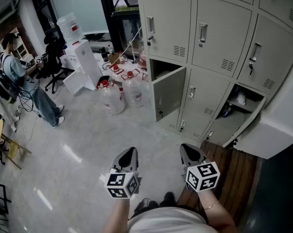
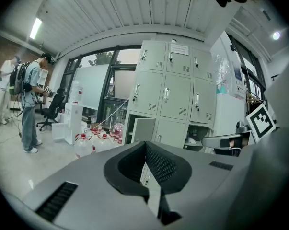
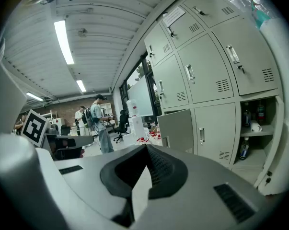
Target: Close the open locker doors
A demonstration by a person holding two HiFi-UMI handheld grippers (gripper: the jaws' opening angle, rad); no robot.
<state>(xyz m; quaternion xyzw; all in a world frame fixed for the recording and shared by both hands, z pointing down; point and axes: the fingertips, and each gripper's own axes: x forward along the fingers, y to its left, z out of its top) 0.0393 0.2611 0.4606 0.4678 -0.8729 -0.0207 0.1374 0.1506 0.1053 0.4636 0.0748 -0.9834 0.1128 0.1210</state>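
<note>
Step in hand: the approach, I'd judge. Both grippers hang low over the floor (image 1: 88, 144), well short of the lockers (image 1: 212, 38).
Left gripper (image 1: 129, 154): jaws together, nothing between them.
Right gripper (image 1: 187, 152): jaws together too, and empty.
Left door (image 1: 168, 95): pale grey metal, swung out about halfway on the bank's left column, with water jugs (image 1: 122, 89) just beside it on the left.
Right door (image 1: 230, 128): low on the right and flung wide, with bottles showing on the shelf inside.
How to do it well: walk in, put a closed gripper flat on the door's outer face near the free edge, push steadily until it seats, then do the other door.
Watch for: the jugs crowding the left door.
</note>
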